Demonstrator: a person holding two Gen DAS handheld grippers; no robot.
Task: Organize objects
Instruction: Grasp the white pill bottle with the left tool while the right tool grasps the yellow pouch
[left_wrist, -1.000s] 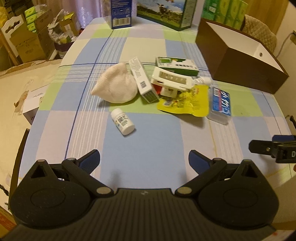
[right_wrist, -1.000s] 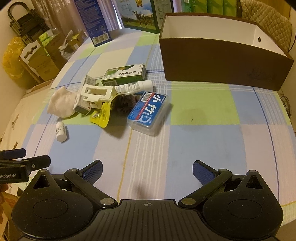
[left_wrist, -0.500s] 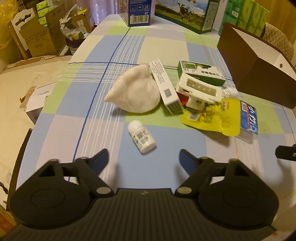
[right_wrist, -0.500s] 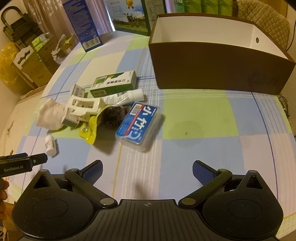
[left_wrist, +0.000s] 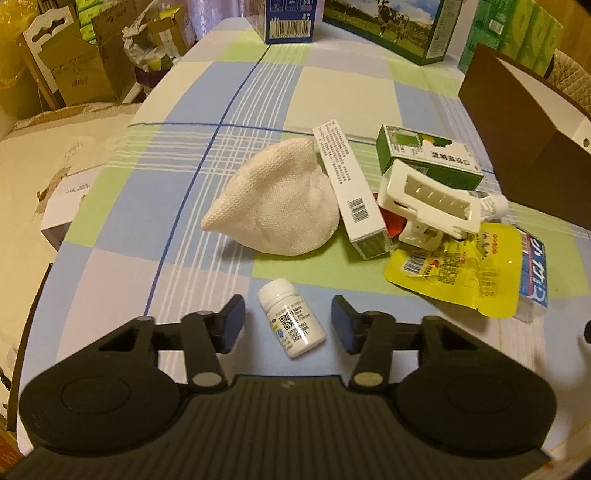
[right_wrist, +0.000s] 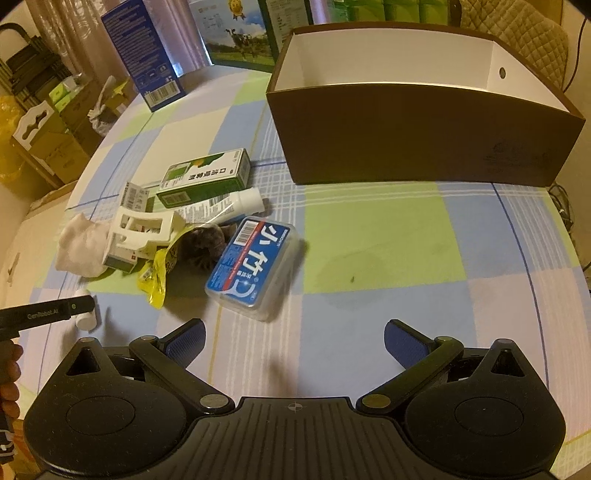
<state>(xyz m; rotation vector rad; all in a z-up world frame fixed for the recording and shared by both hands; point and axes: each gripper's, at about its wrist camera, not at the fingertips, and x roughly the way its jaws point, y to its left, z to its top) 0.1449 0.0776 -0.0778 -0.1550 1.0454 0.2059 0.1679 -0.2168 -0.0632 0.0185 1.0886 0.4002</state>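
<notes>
- The left claw (left_wrist: 288, 325) is open, and the small white plastic pill bottle (left_wrist: 291, 318) lies on its side between the two blue pads; the pads (left_wrist: 233, 325) do not touch it.
- The right claw (right_wrist: 293, 341) is wide open and holds nothing — it hangs above a bare part of the checked tabletop (right_wrist: 380, 236).
- The other things lie in one heap beyond the bottle: a crumpled white paper towel (left_wrist: 280, 214), a long white carton with a barcode (left_wrist: 349, 188), a green and white medicine box (left_wrist: 428, 157), a white plastic hair clip (left_wrist: 430, 206), a yellow foil pouch (left_wrist: 454, 271) and a clear case with a blue label (right_wrist: 255, 266).
- The case is just beside a dark fluffy thing (right_wrist: 201, 243) — what it is, I cannot tell.
- A large brown box with a white inside (right_wrist: 417, 136) stands open at the far right side, well apart from the heap.
</notes>
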